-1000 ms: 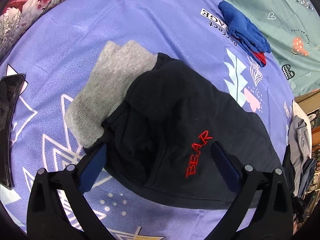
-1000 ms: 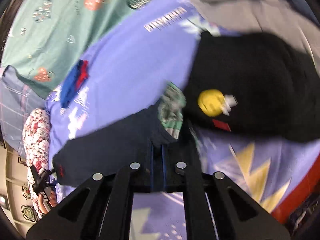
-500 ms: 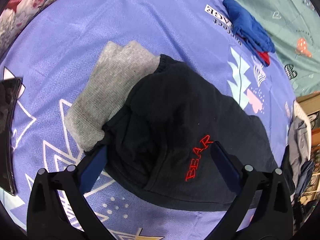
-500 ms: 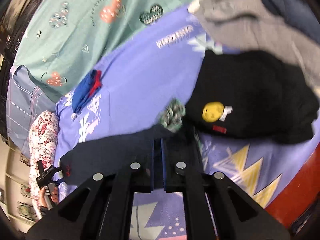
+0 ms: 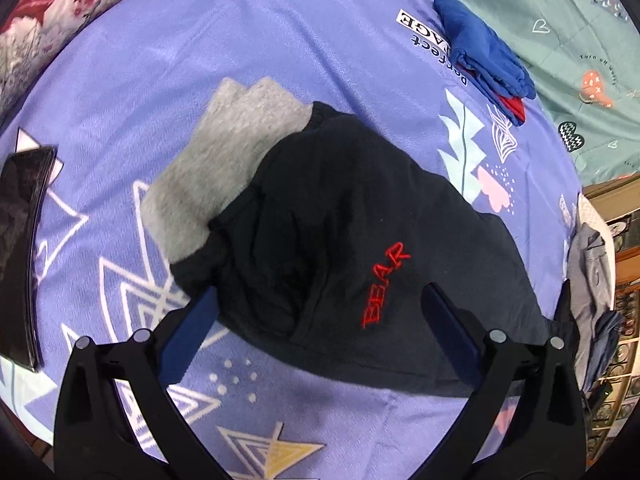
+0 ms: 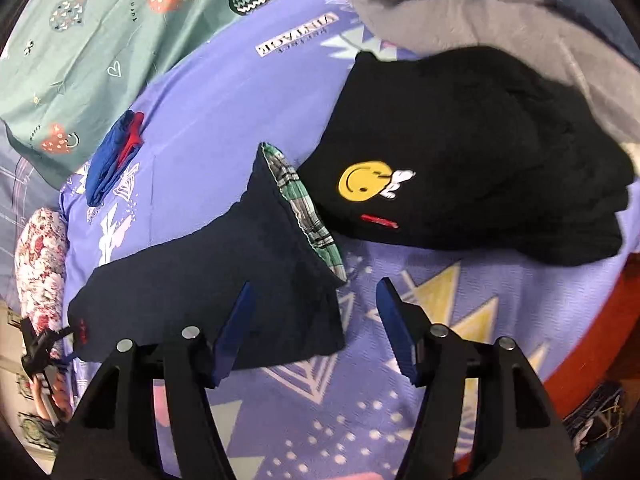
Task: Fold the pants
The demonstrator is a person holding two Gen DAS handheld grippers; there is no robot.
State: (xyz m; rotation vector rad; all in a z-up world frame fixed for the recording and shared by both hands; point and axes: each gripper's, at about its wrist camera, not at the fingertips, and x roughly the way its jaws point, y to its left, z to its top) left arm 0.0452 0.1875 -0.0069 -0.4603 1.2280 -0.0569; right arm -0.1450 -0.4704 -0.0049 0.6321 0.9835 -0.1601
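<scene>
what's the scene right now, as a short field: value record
surface: purple sheet
pants: dark pants, red BEAR text, plaid lining showing at one end, lying on the sheet
left gripper: open, over the pants near the BEAR text
right gripper: jaws have just been opening; open, pants edge between them, not pinched
under the pants: grey garment
nearby: black garment with a smiley; blue cloth

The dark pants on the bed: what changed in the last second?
The right hand-held gripper has just opened its jaws and let go of the dark pants, which now lie on the purple sheet. The left hand-held gripper stayed open above them.
</scene>
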